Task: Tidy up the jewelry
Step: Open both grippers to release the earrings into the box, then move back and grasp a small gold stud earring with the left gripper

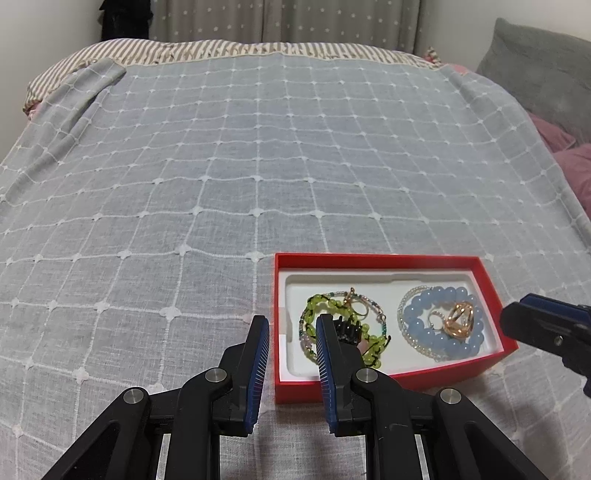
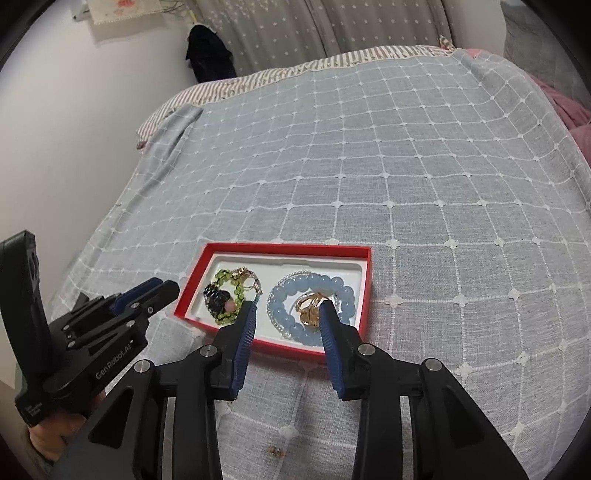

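Jewelry gathered in a red box (image 2: 364, 295) with a white insert, set on the bed near its front edge. Green bead bracelet (image 1: 332, 306) on the left side of the insert, tangled with a thin multicoloured strand, a gold ring-like piece and something black with a pink bead; cannot tell these apart further. Blue bead bracelet (image 1: 436, 314) on the right side, ringed by a thin strand of small clear beads, with gold-coloured rings (image 1: 460, 319) lying in its middle. Small brownish speck (image 2: 275, 450) loose on the cover, near the front, outside the box.

Left hand-held gripper (image 1: 291, 325) part open, nothing between the pads, hanging over the box's left wall. "GenRobot.AI" readable on its black body in the right wrist view, with fingers (image 2: 55, 432) wrapped round the handle beneath.

Right hand-held gripper (image 2: 288, 310) part open, holding nothing, poised above the blue bracelet and the rings without touching them.

Bed covered by a light blue-grey spread (image 1: 221, 166) with a white stitched grid and small flower knots. Striped sheet (image 1: 221, 48) along the far edge. Grey pillow (image 1: 535, 70) and pink bedding (image 1: 572, 162) at the right. Grey star-patterned curtain (image 2: 295, 29) behind, white wall to the left, a dark object (image 2: 210, 55) against it.
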`<state>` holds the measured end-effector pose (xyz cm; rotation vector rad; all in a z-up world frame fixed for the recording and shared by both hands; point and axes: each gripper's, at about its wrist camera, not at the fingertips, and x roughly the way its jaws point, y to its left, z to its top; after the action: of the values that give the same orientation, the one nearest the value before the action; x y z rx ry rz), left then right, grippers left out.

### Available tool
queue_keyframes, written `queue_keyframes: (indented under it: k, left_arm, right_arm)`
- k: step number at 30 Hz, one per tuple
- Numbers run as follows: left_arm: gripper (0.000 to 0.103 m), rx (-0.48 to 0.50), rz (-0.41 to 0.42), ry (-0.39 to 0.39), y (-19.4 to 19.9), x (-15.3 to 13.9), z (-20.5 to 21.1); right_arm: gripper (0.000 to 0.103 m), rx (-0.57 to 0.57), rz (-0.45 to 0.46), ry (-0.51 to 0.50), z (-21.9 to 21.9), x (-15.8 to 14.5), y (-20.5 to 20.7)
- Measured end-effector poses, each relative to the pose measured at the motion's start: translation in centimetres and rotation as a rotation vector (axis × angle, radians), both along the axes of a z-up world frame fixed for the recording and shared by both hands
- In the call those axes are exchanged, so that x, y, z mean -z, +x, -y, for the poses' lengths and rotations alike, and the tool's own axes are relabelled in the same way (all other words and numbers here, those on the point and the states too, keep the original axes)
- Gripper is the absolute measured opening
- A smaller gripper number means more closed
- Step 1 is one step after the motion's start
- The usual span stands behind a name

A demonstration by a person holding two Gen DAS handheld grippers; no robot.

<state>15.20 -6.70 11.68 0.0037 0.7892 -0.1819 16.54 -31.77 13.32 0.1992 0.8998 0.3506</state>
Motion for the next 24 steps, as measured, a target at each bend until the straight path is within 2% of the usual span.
queue_keyframes:
  k: [10, 13, 18, 24]
  left_arm:
    - [0.021, 0.019, -0.032, -0.027, -0.7, 0.3, 0.0]
    - [0.021, 0.042, -0.057, -0.029, -1.1, 0.7, 0.4]
    - [0.021, 0.097, -0.095, -0.018, -1.7, 1.2, 1.1]
    - [0.021, 0.130, -0.154, -0.004, -2.3, 2.3, 1.3]
  right_arm:
    - [0.043, 0.012, -0.005, -0.027, 0.2, -0.1, -0.3]
    - [0.046, 0.012, -0.013, -0.031, 0.4, -0.1, -0.3]
    - [0.059, 0.009, -0.019, -0.030, 0.7, -0.5, -0.5]
    - [0.061, -0.006, -0.069, -0.063, 0.3, 0.0, -0.7]
